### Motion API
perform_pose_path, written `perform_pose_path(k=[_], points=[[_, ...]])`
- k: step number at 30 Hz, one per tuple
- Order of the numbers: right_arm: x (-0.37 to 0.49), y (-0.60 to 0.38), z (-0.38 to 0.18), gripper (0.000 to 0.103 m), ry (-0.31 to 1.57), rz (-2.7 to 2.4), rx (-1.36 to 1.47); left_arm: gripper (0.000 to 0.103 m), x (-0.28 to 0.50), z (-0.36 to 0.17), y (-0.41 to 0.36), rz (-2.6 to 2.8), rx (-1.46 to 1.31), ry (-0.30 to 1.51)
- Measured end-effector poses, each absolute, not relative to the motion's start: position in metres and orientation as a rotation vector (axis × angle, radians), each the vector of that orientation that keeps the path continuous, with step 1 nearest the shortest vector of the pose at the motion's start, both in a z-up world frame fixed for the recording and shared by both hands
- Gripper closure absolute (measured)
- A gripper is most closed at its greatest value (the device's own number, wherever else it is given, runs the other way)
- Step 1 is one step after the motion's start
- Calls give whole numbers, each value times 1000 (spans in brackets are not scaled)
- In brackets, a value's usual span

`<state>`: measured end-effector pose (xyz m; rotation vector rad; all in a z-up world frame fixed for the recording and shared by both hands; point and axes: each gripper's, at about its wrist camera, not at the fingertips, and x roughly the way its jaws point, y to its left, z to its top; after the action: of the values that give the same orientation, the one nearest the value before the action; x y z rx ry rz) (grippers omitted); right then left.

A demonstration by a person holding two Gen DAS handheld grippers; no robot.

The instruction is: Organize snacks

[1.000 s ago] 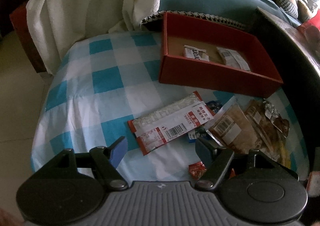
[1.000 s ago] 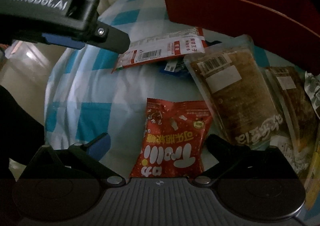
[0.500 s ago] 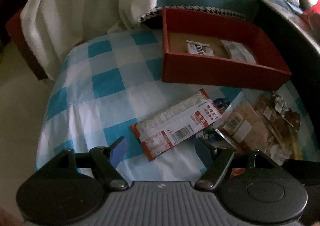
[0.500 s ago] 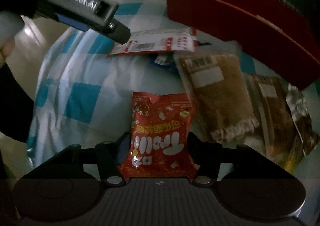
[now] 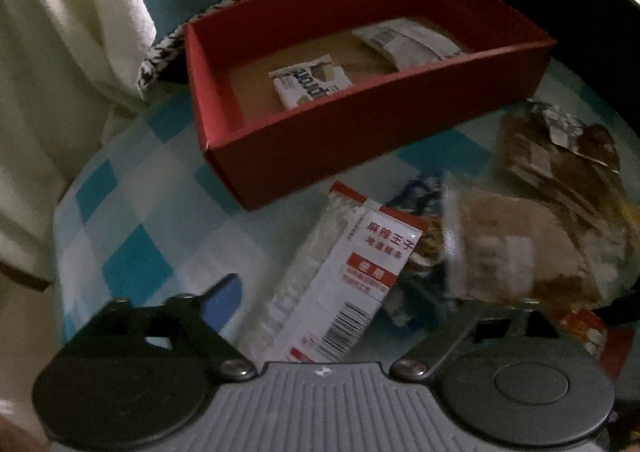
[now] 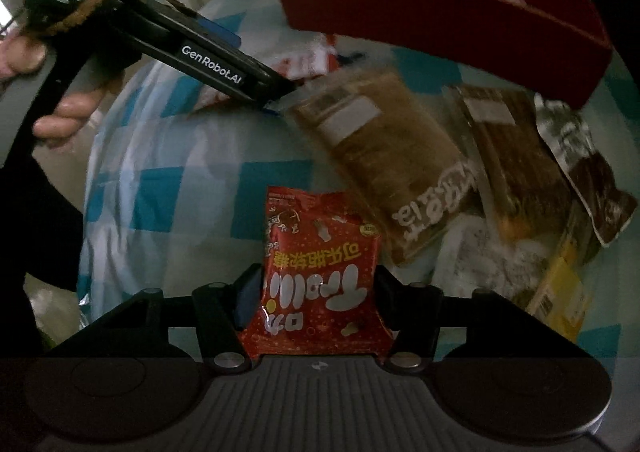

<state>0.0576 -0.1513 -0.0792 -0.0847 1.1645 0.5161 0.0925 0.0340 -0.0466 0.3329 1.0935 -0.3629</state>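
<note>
Red candy bag (image 6: 320, 276) is pinched between jaws of R gripper (image 6: 316, 292), just above checked cloth (image 6: 160, 204). L gripper (image 5: 340, 304) is spread wide, either side of white-red packet (image 5: 340, 284). Red box (image 5: 360, 140), w/ two packets inside, sits beyond.

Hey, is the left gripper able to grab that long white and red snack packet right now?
Probably yes. The left gripper is open, and the white and red packet lies flat on the checkered cloth between its fingers, nothing over its near end. Its far right edge touches the brown packet.
</note>
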Motion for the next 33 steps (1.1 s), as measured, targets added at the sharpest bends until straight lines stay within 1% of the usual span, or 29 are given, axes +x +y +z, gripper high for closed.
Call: perform_pose_path(k=[1,4,7,8,9,11,14,17,20,21,23,24,27,28,32,33], points=[[60,-154,-80,33,1167,521,-64,13,97,-50,36,-360,323,1103],[67,-158,-79,33,1166,513,-39,14,103,-55,46,-346,256,1146],[69,-159,-79,34,1166,509,-35,26,93,-56,50,-332,223,1159],[69,-159,-79,34,1165,508,-38,32,87,-55,50,-329,219,1154],[68,-159,-79,35,1165,507,-43,35,83,-54,49,-328,213,1156],[66,-158,-79,35,1164,507,-50,45,72,-53,49,-318,212,1160],[64,-158,-78,39,1170,513,-46,52,56,-50,49,-334,184,1179],[60,-156,-78,42,1171,518,-55,53,41,-47,49,-336,143,1195],[57,-156,-79,43,1174,522,-59,52,34,-42,50,-304,126,1175],[57,-156,-79,43,1174,520,-57,50,37,-41,50,-294,125,1166],[58,-155,-80,42,1179,515,-56,36,45,-39,50,-283,106,1166],[59,-155,-80,41,1179,512,-59,35,48,-40,50,-273,91,1169],[63,-153,-80,20,1186,519,-60,33,60,-45,42,-279,79,1188],[64,-151,-81,17,1184,522,-61,33,62,-48,38,-275,96,1194],[66,-142,-81,11,1153,531,-94,29,67,-56,28,-243,168,1180],[67,-141,-82,6,1151,542,-92,29,66,-56,28,-241,169,1176]])
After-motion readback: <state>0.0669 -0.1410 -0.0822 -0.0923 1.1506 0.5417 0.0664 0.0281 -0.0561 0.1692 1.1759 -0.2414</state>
